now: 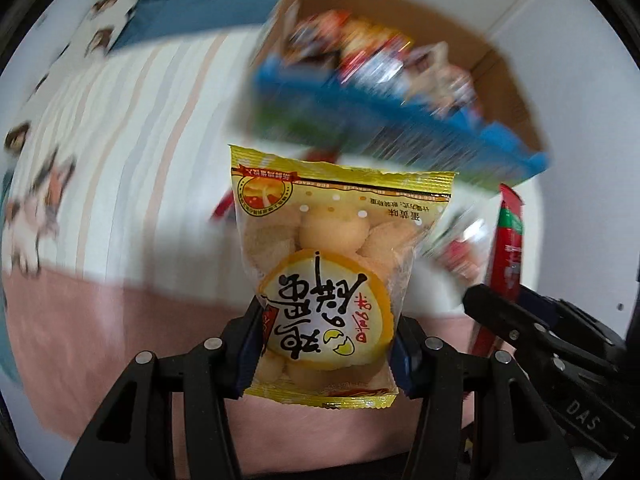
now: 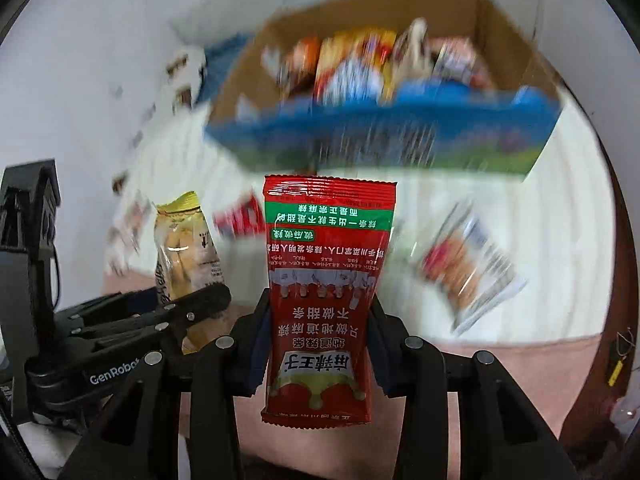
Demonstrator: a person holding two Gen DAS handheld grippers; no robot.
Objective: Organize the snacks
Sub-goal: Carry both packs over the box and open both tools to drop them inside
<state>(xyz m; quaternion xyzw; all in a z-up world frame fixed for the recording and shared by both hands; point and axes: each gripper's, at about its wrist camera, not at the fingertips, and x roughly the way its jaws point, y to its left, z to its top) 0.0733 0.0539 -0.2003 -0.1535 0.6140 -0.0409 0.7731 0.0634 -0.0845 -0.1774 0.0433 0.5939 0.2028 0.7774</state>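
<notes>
My left gripper (image 1: 326, 344) is shut on a yellow packet of egg-yolk cakes (image 1: 332, 264), which stands up between its pads above the bed. My right gripper (image 2: 318, 340) is shut on a red spicy-strip packet (image 2: 326, 280), held upright. From the right wrist view the yellow packet (image 2: 186, 248) and the left gripper (image 2: 192, 312) show at the left. The red packet (image 1: 508, 248) and the right gripper (image 1: 516, 320) show at the right of the left wrist view. Ahead stands a cardboard box with a blue front (image 2: 380, 136), (image 1: 384, 116), with several snack packets inside.
The bed has a white striped sheet (image 1: 132, 152) and a pink blanket (image 1: 120, 340) near me. A white and red snack packet (image 2: 468, 268) and a red one (image 2: 240, 220) lie on the sheet before the box. A white wall (image 2: 100, 60) rises behind.
</notes>
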